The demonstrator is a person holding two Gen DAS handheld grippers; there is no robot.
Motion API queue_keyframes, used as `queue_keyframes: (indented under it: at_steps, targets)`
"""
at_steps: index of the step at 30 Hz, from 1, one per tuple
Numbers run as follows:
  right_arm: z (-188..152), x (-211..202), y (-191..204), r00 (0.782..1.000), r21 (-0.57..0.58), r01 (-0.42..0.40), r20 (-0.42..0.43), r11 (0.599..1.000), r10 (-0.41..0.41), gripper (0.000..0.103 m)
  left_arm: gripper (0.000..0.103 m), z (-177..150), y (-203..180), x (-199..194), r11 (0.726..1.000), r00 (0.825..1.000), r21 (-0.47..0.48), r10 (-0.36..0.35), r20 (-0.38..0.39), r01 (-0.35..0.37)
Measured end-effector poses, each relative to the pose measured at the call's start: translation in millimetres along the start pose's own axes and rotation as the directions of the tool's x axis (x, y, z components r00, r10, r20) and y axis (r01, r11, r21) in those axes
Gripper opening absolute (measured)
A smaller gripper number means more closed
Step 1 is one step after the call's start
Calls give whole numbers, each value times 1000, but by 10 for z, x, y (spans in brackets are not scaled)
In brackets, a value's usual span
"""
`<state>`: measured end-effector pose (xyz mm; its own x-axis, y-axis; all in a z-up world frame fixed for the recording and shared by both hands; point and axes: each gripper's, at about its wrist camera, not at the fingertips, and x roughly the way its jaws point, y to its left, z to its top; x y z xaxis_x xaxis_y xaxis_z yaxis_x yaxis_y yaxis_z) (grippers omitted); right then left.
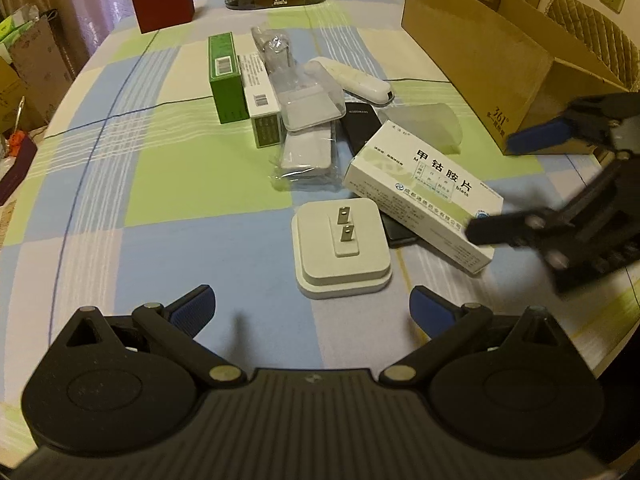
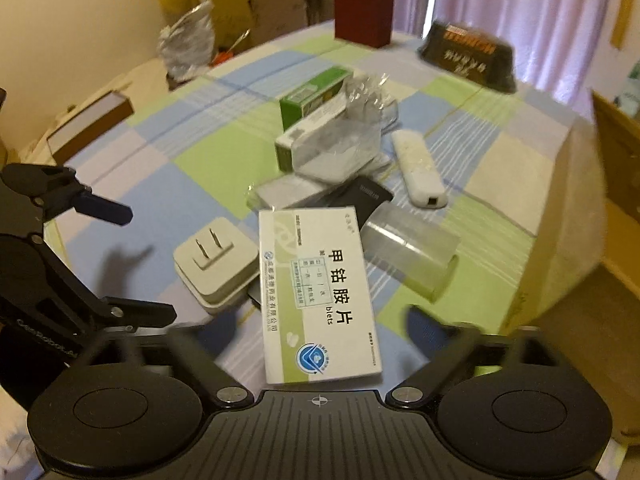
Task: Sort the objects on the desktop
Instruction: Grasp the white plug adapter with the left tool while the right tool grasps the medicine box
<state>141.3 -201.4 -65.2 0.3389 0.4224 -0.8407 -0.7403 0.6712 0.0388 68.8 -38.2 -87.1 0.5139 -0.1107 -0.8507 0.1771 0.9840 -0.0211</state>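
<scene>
Sorting looks barely begun to us: everything lies clustered on the table (image 1: 168, 240), nothing seen in the cardboard box (image 1: 480, 60). Left gripper (image 1: 312, 312) fingers spread, empty, white plug adapter (image 1: 342, 246) just ahead between them. Right gripper (image 2: 316, 344) fingers spread, medicine box (image 2: 316, 296) lying between them. Only the right view shows the adapter's shadowed side; only the left shows the box interior.

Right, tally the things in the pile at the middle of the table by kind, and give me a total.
Medicine cartons: 3 (green, white-and-green, large white)
White plug adapter: 1
White remote-like stick: 1
Black flat devices: 1 clear, perhaps another hidden under the large carton
Clear plastic packs and case: 3, edges hard to separate
Total: about 9
</scene>
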Motion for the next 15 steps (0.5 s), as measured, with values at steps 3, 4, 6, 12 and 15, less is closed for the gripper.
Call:
queue_keyframes:
  at_steps: [3, 4, 6, 12, 15]
  targets:
    - [22, 109, -55, 1000, -13, -9, -8, 1000, 8, 81, 102, 2, -20, 46, 1000, 1000, 19, -8, 15, 8]
    - [36, 130, -72, 1000, -12, -18, -7, 1000, 18, 81, 102, 3, -28, 61, 1000, 1000, 25, -11, 19, 11]
    - [67, 171, -104, 999, -14, -35, -5, 999, 35, 81, 102, 5, -42, 97, 999, 1000, 34, -17, 21, 16]
    - [166, 198, -96, 998, -19, -68, -7, 998, 68, 81, 102, 13, -69, 159, 999, 999, 43, -30, 26, 29]
    - [166, 212, -59, 998, -5, -65, -12, 998, 64, 81, 102, 8, -63, 168, 998, 999, 51, -25, 30, 24]
